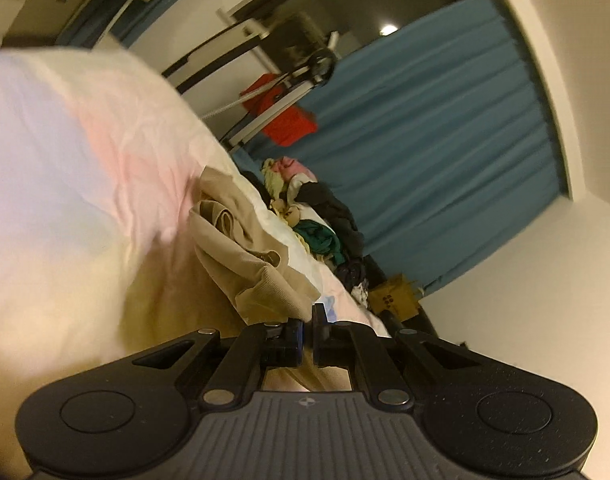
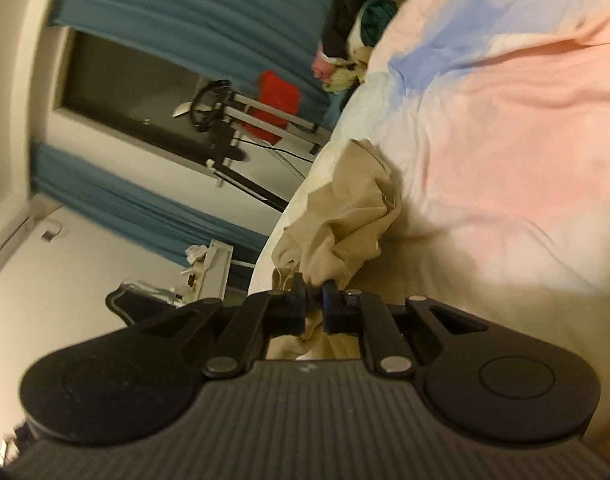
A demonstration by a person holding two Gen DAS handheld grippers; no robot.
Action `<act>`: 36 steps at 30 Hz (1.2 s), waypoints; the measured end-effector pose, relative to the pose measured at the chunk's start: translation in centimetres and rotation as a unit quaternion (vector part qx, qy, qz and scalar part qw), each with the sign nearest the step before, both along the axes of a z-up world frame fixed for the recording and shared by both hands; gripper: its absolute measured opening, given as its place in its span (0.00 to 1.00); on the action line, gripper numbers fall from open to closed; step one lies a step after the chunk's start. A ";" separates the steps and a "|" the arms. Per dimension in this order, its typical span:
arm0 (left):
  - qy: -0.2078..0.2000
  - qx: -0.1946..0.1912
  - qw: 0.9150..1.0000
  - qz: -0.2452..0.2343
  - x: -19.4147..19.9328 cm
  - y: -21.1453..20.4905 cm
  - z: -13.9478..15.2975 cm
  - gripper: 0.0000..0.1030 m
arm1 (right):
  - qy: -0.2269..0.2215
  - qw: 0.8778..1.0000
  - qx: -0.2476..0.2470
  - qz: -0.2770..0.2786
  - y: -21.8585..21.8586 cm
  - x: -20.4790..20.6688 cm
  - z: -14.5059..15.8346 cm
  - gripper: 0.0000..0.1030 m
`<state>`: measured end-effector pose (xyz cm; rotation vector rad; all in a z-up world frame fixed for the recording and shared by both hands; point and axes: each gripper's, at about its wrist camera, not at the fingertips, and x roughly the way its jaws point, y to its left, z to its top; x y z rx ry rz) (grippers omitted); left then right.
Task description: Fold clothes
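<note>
A bedroom with teal curtains (image 1: 425,128) is seen tilted hard in both views, and a bed is covered by a pastel pink-and-blue sheet (image 2: 505,140). A beige garment (image 1: 241,248) is bunched up on that sheet, pretty crumpled. Its ribbed edge is pinched by the left gripper (image 1: 308,316), jaws drawn together on the cloth. Another fold of it is clamped in the right gripper (image 2: 313,292). A mixed clothes pile (image 1: 317,216) is heaped further along the bed, well apart.
</note>
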<state>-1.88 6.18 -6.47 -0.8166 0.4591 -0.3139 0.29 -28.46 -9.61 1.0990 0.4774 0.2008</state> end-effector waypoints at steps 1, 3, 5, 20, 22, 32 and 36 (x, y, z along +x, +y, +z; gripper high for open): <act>0.001 0.012 1.000 -0.001 -2.0 -0.1 0.1 0.04 | -0.005 1.000 -0.001 -0.002 0.2 -2.2 -0.1 0.10; 0.002 0.019 1.000 -0.002 -5.1 -0.5 0.5 0.04 | -0.015 1.000 0.006 -0.012 0.7 -6.0 -0.4 0.10; 0.004 0.022 1.000 0.000 -8.0 -0.5 0.8 0.04 | -0.027 0.999 -0.007 -0.016 1.3 -8.6 -0.3 0.10; 0.040 0.143 0.988 0.046 10.2 -3.4 4.8 0.08 | 0.092 0.996 -0.007 -0.021 0.3 11.2 3.5 0.11; 0.048 0.151 0.987 0.040 14.0 -3.8 3.4 0.08 | 0.109 0.994 -0.010 -0.018 0.2 13.7 2.1 0.12; 0.053 0.117 0.991 0.032 19.2 -1.7 -2.9 0.08 | 0.107 0.994 -0.023 0.016 0.0 18.8 -3.0 0.14; 0.018 0.145 0.989 0.034 19.5 -2.0 -2.9 0.15 | 0.085 0.996 0.002 0.038 -0.2 20.2 -3.5 0.51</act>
